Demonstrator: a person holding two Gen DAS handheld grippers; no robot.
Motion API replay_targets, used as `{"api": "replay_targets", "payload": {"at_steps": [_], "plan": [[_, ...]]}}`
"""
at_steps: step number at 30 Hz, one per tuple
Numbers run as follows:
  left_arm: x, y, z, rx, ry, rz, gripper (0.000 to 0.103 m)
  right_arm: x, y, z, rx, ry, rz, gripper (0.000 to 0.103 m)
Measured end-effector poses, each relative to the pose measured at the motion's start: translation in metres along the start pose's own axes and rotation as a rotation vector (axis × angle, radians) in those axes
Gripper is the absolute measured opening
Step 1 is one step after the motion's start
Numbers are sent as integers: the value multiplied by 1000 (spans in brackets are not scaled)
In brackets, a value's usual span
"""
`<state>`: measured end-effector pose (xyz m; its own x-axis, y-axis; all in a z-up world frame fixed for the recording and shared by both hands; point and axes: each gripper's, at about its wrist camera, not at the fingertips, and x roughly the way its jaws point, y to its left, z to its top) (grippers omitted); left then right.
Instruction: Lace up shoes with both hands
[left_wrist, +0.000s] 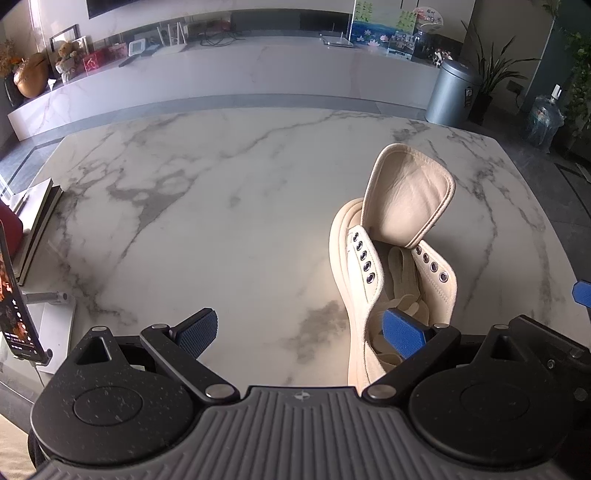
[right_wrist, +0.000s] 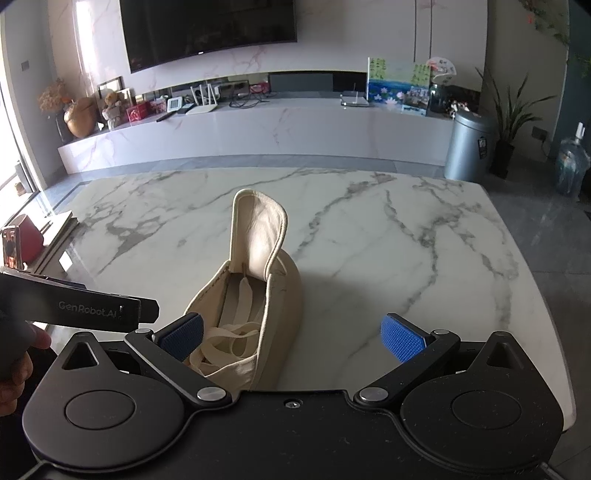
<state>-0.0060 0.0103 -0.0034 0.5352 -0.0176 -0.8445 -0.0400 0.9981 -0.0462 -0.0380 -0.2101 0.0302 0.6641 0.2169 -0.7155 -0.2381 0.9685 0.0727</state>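
Note:
A cream canvas shoe (left_wrist: 354, 280) lies on the marble table (left_wrist: 207, 206), its tongue (left_wrist: 406, 199) flipped up and forward. Both eyelet rows (left_wrist: 364, 258) are bare; the cream lace (left_wrist: 402, 280) sits bunched inside the shoe. My left gripper (left_wrist: 301, 332) is open, its right blue pad over the shoe's opening, its left pad above bare marble. From the right wrist the same shoe (right_wrist: 258, 295) and its loose lace (right_wrist: 225, 339) show at lower left. My right gripper (right_wrist: 291, 338) is open, left pad at the lace pile, right pad over the table.
Books and a red object (left_wrist: 33, 221) sit at the table's left edge, with a phone on a stand (left_wrist: 14, 295) nearer. The left gripper's black body (right_wrist: 81, 306) and a hand (right_wrist: 18, 354) show at the right wrist view's left. A grey bin (left_wrist: 452, 92) stands beyond the table.

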Motion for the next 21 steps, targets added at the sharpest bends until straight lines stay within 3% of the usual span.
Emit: {"api": "replay_targets", "payload": {"at_steps": [21], "plan": [[1,-5,-1,32,0,11,97,-1,-4,0,-4,10,14,102]]}}
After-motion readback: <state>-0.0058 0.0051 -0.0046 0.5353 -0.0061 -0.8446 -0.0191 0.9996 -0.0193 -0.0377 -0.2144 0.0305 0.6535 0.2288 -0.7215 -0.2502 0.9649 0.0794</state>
